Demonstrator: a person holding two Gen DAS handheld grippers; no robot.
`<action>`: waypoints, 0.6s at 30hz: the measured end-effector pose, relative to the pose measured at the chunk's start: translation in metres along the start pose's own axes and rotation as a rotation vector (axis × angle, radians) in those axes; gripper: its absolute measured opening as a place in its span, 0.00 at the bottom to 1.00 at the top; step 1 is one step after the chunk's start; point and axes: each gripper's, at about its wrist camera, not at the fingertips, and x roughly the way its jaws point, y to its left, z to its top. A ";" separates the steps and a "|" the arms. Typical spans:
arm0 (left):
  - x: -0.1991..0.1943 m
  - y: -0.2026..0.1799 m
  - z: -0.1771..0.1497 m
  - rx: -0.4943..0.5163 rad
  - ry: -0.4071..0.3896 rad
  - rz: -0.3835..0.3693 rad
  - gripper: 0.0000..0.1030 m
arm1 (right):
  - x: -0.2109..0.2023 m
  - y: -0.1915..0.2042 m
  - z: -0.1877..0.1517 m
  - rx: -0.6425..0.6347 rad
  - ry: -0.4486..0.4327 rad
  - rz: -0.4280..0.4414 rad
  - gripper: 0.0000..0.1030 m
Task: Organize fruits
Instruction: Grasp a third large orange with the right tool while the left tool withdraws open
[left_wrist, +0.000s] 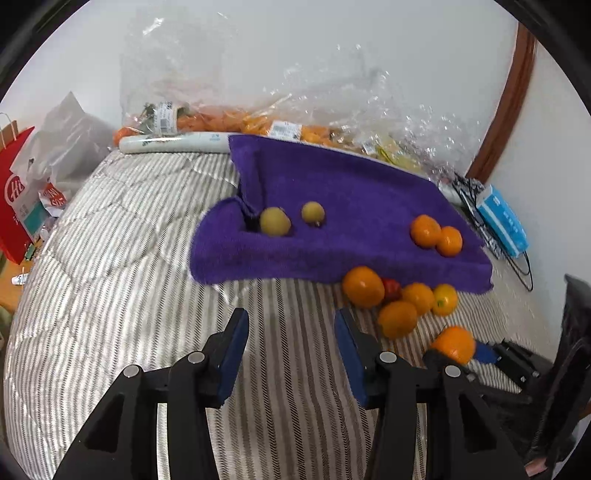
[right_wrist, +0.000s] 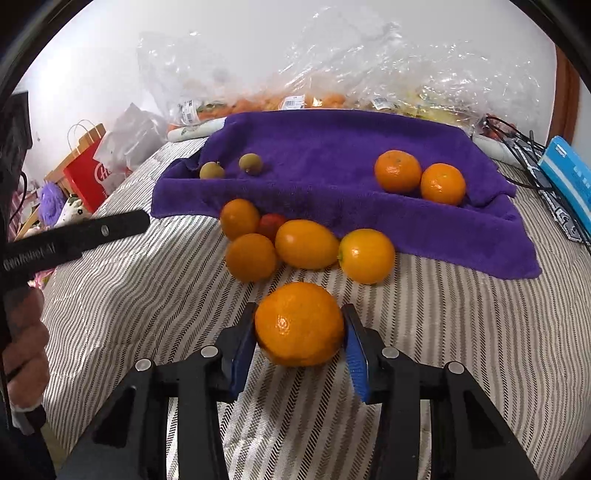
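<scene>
A purple towel (left_wrist: 351, 206) (right_wrist: 332, 155) lies on the striped bed cover. On it sit two yellow-green fruits (left_wrist: 275, 221) (right_wrist: 250, 163) at the left and two oranges (left_wrist: 426, 230) (right_wrist: 398, 171) at the right. A pile of orange fruits (left_wrist: 364, 287) (right_wrist: 306, 243) with a red one (right_wrist: 270, 225) lies just in front of the towel. My right gripper (right_wrist: 300, 325) is shut on an orange (right_wrist: 300, 324), also seen in the left wrist view (left_wrist: 455, 343). My left gripper (left_wrist: 291, 321) is open and empty over the cover.
Clear plastic bags of fruit (left_wrist: 258, 122) (right_wrist: 314, 99) lie behind the towel by the wall. A red paper bag (left_wrist: 14, 206) stands at the left. A blue box (left_wrist: 504, 221) and black wire rack sit at the right. The left gripper's body (right_wrist: 74, 240) shows at left.
</scene>
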 end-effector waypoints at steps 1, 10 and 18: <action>0.002 -0.003 -0.001 0.002 0.007 -0.004 0.45 | -0.003 -0.003 0.000 0.006 -0.011 0.001 0.43; 0.027 -0.027 0.002 -0.006 0.017 -0.090 0.44 | -0.032 -0.053 0.001 0.035 -0.121 -0.125 0.43; 0.052 -0.046 0.019 -0.025 0.032 -0.118 0.36 | -0.026 -0.064 -0.005 0.056 -0.104 -0.071 0.43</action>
